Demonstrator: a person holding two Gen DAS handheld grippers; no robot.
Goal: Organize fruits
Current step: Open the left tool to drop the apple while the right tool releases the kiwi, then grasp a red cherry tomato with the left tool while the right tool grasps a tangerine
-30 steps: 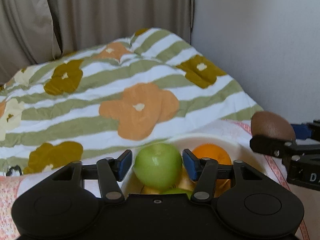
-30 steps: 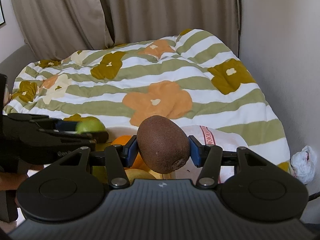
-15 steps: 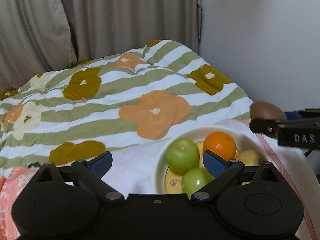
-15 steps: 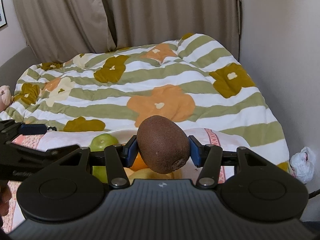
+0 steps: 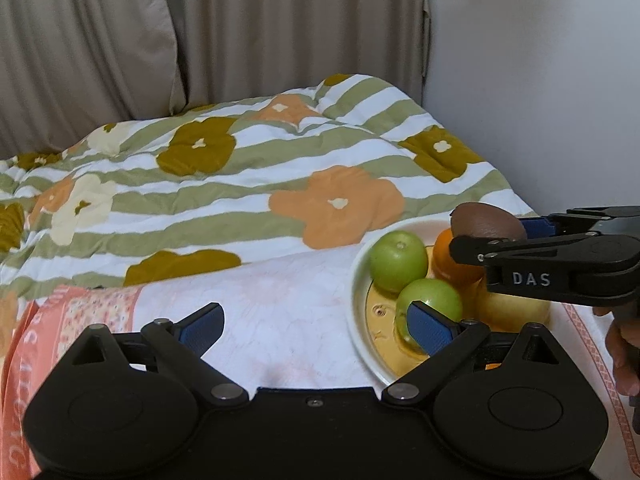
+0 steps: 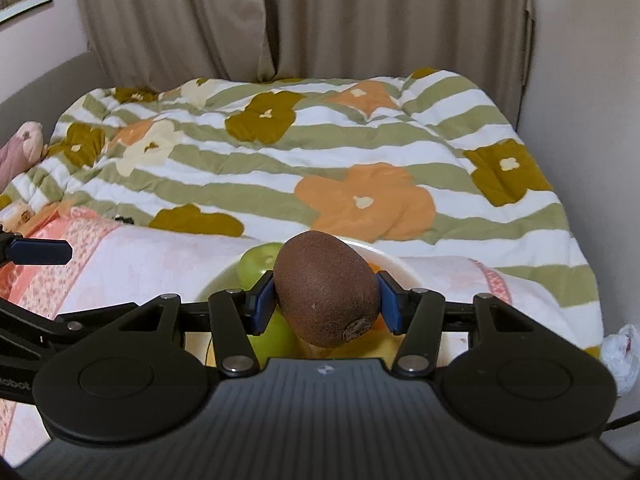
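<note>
While right gripper (image 6: pixel 326 300) clamps kiwi (image 6: pixel 326 288) between jaws above bowl (image 5: pixel 360 320) | left gripper (image 5: pixel 316 328) spread, empty

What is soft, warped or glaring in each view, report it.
Left wrist view: fisheye bows the curtain and darkens the top corners; the plate and green apples look sharp, with no harsh glare. Right wrist view: the kiwi is crisp in the right gripper, and the gripper body at the bottom edge blurs.
</note>
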